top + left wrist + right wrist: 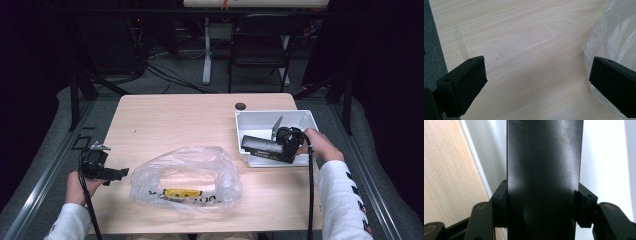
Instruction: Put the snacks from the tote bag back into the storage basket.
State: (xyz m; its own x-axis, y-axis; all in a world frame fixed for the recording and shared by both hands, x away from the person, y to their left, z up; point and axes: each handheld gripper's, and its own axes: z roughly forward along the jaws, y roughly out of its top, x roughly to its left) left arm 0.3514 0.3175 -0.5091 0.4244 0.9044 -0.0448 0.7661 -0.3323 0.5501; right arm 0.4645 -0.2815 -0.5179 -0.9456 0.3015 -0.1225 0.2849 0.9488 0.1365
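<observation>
Care matters as we lift the black box (544,170), clamped by our right gripper (250,145), straight clear of the white bin (260,120), left gripper (117,174) wide beside the plastic bag (187,175).

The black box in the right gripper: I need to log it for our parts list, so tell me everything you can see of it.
The black box is long, flat-sided and smooth, with a slight sheen like plastic or coated card. The right gripper has its jaws shut on its two long sides, holding it level over the near part of the white bin. No label shows. Whether it touches the bin cannot be told.
</observation>
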